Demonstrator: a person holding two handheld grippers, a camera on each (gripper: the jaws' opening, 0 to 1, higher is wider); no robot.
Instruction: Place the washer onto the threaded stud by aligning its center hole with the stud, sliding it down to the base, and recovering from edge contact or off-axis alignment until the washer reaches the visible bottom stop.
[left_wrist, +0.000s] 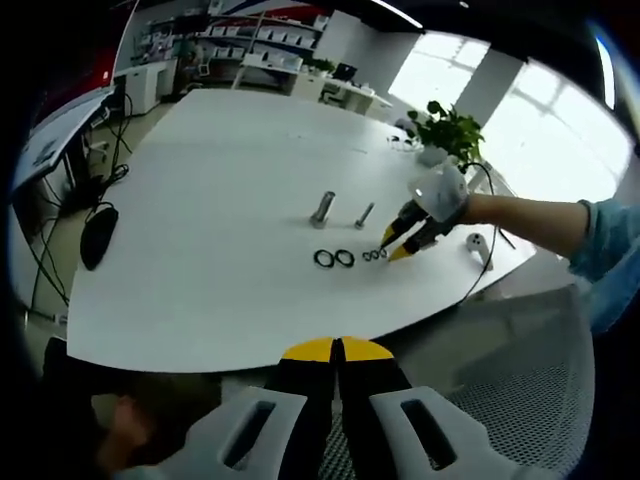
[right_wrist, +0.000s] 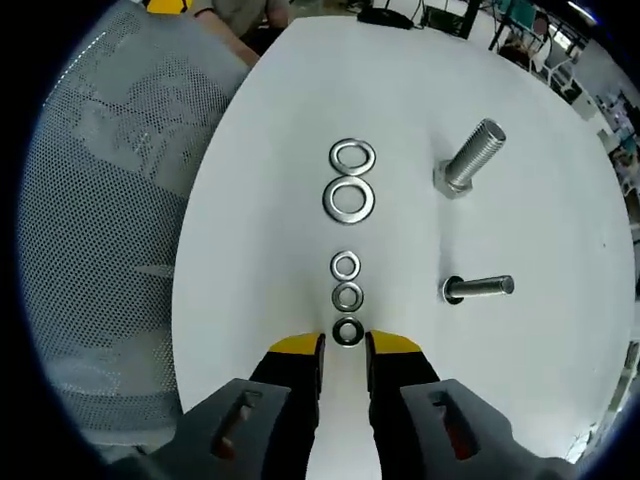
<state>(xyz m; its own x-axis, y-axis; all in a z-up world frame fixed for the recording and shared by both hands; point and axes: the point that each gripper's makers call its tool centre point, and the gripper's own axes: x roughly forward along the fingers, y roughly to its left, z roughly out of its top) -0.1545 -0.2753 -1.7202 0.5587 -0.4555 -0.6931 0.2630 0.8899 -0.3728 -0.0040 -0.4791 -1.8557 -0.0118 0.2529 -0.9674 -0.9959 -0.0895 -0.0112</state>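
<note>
Five steel washers lie in a row on the white table (right_wrist: 520, 400): two large ones (right_wrist: 349, 200) (right_wrist: 352, 157) and three small ones. The nearest small washer (right_wrist: 348, 331) sits just ahead of my right gripper (right_wrist: 345, 348), level with its yellow tips, and the jaws are open. A large threaded stud (right_wrist: 468, 157) and a thinner stud (right_wrist: 478, 288) stand upright on their heads to the right. From the left gripper view the studs (left_wrist: 322, 208) (left_wrist: 364, 214) and washers (left_wrist: 334, 258) are far off. The right gripper (left_wrist: 388, 246) is down beside them, held by a gloved hand (left_wrist: 440, 192). My left gripper (left_wrist: 335, 350) hangs below the table edge, jaws together and empty.
A grey mesh chair (right_wrist: 100, 200) stands against the table's near edge (left_wrist: 300, 350). A potted plant (left_wrist: 450, 130) and a small white object (left_wrist: 478, 245) sit at the table's right end. A black item (left_wrist: 98, 235) hangs off the left side. Desks and shelves line the far wall.
</note>
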